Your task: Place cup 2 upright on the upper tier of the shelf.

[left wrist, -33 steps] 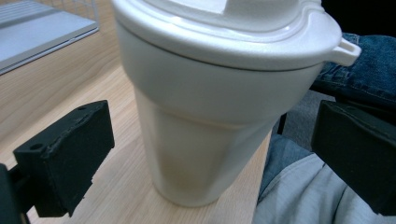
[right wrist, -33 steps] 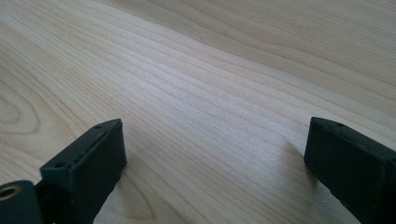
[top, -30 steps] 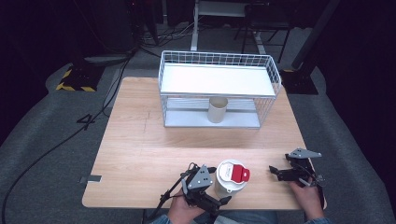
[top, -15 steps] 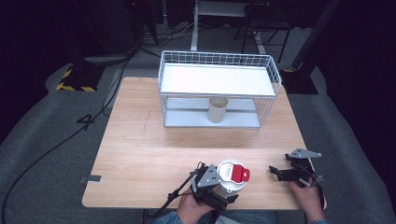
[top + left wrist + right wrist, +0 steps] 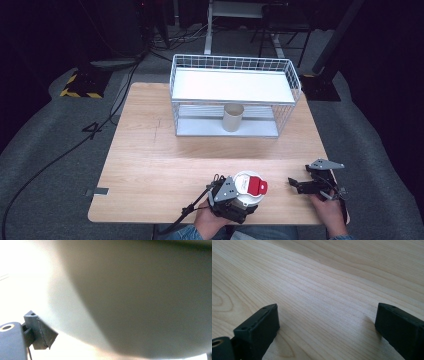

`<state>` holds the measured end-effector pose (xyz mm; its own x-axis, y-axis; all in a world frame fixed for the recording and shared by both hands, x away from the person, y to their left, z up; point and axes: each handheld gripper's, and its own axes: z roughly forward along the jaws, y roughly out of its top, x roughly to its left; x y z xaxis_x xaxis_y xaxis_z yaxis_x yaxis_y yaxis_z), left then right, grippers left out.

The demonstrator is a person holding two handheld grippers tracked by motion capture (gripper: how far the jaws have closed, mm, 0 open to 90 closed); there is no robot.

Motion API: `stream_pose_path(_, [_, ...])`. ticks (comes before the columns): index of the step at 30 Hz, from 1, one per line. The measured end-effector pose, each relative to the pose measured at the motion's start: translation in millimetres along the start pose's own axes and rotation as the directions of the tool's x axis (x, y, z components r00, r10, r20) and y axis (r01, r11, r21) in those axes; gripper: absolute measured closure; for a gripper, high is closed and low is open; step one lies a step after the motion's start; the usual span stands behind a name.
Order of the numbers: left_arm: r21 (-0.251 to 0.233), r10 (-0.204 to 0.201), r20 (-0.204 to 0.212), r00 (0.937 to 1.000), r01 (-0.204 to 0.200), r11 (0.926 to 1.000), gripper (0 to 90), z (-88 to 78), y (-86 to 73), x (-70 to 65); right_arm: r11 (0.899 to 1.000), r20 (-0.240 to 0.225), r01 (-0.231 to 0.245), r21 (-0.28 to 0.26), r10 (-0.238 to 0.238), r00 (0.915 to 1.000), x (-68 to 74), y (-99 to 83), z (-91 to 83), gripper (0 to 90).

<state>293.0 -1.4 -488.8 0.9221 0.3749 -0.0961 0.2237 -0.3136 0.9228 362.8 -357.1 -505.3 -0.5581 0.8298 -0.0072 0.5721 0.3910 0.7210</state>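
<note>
A white round container (image 5: 246, 196) with a red cap (image 5: 257, 186) stands near the table's front edge. My left gripper (image 5: 239, 200) reaches around it from the left, jaws spread wide on either side. In the left gripper view the container's pale curved wall (image 5: 140, 302) looms very close, with one fingertip (image 5: 41, 333) against its lower left. My right gripper (image 5: 294, 184) rests low at the front right, open, with bare wood between its jaws (image 5: 327, 322).
A white wire rack (image 5: 232, 62) with a flat upper shelf stands at the back of the wooden table (image 5: 165, 165). A beige cup (image 5: 232, 117) stands on its lower shelf. A cable trails off the front edge from the left gripper.
My left gripper has slid right until its jaws reach around the white container. The right gripper has stayed put.
</note>
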Motion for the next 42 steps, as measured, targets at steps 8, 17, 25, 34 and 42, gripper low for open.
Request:
stream_pose_path(8, [-0.007, 0.009, 0.001, 1.0000, -0.009, 0.9999, 10.5, -0.4, -0.9, 0.1, 1.000, 0.000, 0.000, 0.000, 0.000, 1.0000, 0.0, 0.0, 0.0, 5.8])
stream_pose_path(17, [-0.007, 0.009, 0.002, 1.0000, -0.009, 0.9999, 10.6, -0.5, -0.8, 0.0, 1.000, 0.000, 0.000, 0.000, 0.000, 1.0000, 0.1, 0.0, 0.0, 5.8])
stream_pose_path(25, [0.000, 0.002, -0.008, 1.0000, -0.002, 1.0000, 10.7, -1.5, 0.2, -0.1, 1.000, 0.001, 0.001, 0.000, -0.001, 1.0000, 0.1, 0.0, 0.0, 5.7])
stream_pose_path(34, [0.017, -0.004, -0.018, 0.9998, 0.004, 0.9998, 11.0, -3.4, 2.1, -0.7, 1.000, 0.001, 0.000, 0.000, 0.000, 1.0000, 0.1, 0.0, 0.0, 5.7])
stream_pose_path(42, [0.021, -0.011, -0.023, 0.9997, 0.012, 0.9997, 11.1, -8.1, 8.6, 1.5, 1.000, 0.002, -0.001, 0.000, 0.001, 1.0000, 0.1, 0.0, 0.0, 5.5])
